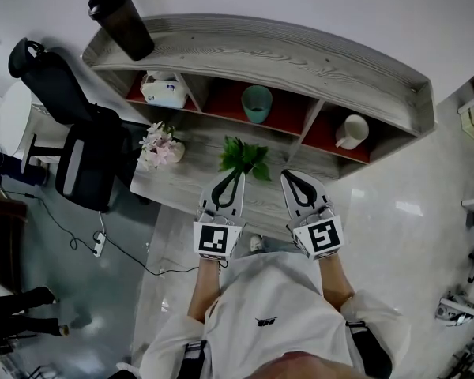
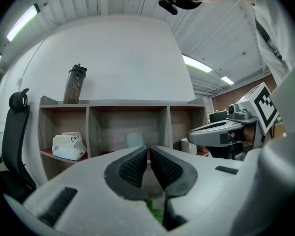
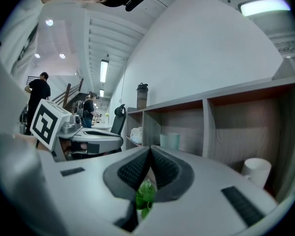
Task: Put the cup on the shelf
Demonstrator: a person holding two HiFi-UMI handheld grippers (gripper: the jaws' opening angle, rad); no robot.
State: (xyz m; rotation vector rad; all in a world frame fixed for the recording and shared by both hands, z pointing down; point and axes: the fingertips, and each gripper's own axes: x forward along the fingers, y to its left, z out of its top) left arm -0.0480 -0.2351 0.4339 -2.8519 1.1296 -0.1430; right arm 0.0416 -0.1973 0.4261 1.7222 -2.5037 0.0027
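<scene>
left gripper [image 1: 235, 174]: lower middle of frame, my fingers clenched together, nothing in them
teal cup [image 1: 257, 103]: sitting upright in the middle cubby of the shelf [image 1: 300, 60], upper middle
right gripper [image 1: 289, 174]: clenched too, empty
white mug [image 1: 351, 131]: right cubby

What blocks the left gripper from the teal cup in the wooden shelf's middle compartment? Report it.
The small green leafy plant stands on the grey wooden desk, between the shut left gripper and the teal cup. Nothing else visible is in the way.
</scene>
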